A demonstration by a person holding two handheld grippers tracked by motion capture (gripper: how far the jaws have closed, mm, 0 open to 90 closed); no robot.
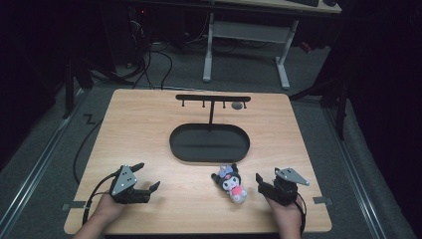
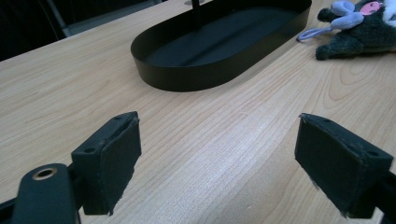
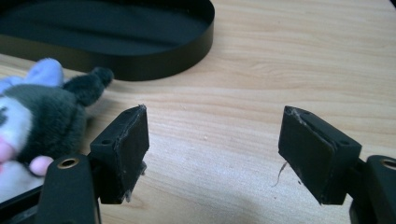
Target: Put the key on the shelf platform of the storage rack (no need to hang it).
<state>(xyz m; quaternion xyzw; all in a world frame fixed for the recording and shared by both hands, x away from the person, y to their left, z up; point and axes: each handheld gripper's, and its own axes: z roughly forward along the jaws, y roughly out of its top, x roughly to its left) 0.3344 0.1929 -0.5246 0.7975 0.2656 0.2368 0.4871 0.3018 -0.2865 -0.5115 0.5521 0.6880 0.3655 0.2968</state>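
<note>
A small plush toy (image 1: 230, 181), dark grey with a white face and purple bow, lies on the wooden table (image 1: 139, 129) near the front, just below a black oval tray (image 1: 209, 143). From the tray rises a black T-shaped hook stand (image 1: 213, 99). My right gripper (image 1: 266, 181) rests open at the toy's right, the plush (image 3: 42, 121) beside its left jaw. My left gripper (image 1: 148, 178) stands open at the front left, with bare wood between its pads. In the left gripper view the tray (image 2: 219, 44) lies ahead and the plush (image 2: 359, 28) is at the far right.
A small round grey thing (image 1: 237, 105) hangs or lies by the stand's right end. Beyond the table stand a white desk frame (image 1: 246, 45) and cables on the grey floor. Bare wood spans the table's left side and far corners.
</note>
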